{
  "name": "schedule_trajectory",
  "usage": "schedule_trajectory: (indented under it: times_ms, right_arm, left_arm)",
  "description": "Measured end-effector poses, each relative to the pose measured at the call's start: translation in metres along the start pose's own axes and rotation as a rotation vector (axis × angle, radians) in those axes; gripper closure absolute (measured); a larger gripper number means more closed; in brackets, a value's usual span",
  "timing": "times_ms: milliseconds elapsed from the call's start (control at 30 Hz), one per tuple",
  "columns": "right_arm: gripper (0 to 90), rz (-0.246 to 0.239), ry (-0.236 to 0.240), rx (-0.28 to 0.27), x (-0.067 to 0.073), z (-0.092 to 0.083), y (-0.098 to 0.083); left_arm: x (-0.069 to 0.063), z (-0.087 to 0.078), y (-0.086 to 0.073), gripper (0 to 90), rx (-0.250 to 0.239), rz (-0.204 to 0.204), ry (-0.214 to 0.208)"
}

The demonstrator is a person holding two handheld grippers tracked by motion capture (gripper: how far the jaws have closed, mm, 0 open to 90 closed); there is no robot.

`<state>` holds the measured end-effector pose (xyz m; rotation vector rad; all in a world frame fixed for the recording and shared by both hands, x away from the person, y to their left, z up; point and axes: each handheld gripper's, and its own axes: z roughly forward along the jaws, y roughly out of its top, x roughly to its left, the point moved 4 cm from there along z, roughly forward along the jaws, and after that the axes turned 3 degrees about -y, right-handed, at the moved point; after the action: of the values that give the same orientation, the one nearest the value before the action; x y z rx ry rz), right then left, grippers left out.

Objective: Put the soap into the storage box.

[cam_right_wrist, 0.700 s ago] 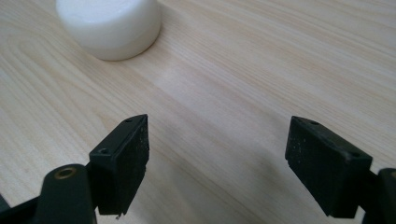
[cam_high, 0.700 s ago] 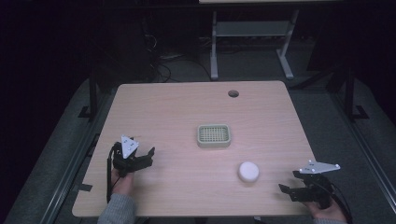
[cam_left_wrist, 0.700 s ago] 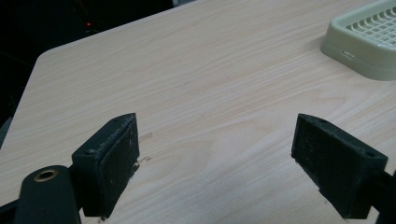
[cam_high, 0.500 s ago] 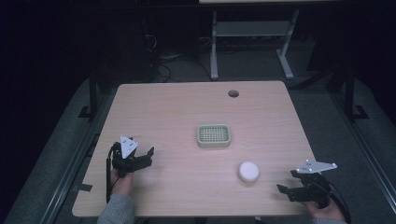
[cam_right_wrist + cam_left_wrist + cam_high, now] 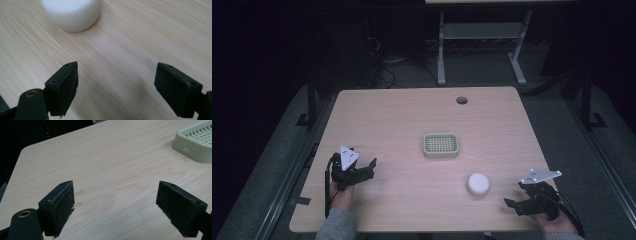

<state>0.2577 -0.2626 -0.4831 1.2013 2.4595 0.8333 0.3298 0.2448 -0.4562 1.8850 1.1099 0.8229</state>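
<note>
High view: white round puck (image 5: 478, 183) lying flat on the wooden table (image 5: 412, 120), in the near right part, well apart from the green slatted dish (image 5: 441, 145) at the middle. Round from above, so no long axis to tell; flat face up. Right gripper (image 5: 517, 204) near the table's right front corner, aimed leftward toward the puck, close to it but apart. Left gripper (image 5: 367, 170) near the front left, aimed right toward the dish, well short of it.

Right gripper view: puck (image 5: 71, 13) cut off by the top edge, top face out of sight, only the curved side wall and base visible. Ahead of the jaws and left of their midline, outside the gap, touching neither finger (image 5: 63, 88). Jaws spread wide over bare wood.

Left gripper view: jaws likewise wide apart, nothing between them; dish corner (image 5: 195, 142) cropped at the upper right. Fingers' (image 5: 58, 207) tips hard to separate from the table surface.
</note>
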Motion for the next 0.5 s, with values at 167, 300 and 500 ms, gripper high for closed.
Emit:
schedule_trajectory:
  times_ms: [167,300,500]
  right_arm:
    - [18.0,-0.016,0.005,0.005,0.003,-0.006,0.009]
    - [18.0,-0.035,0.013,0.018,0.007,-0.008,0.015]
    - [17.6,-0.062,0.016,0.032,0.008,-0.011,0.025]
  left_arm:
    - [0.001,-0.001,0.0,14.8,-0.002,0.004,0.0]
    - [0.002,-0.001,-0.001,14.8,0.0,-0.002,0.002]
    - [0.003,0.0,-0.001,14.8,-0.007,-0.008,0.001]
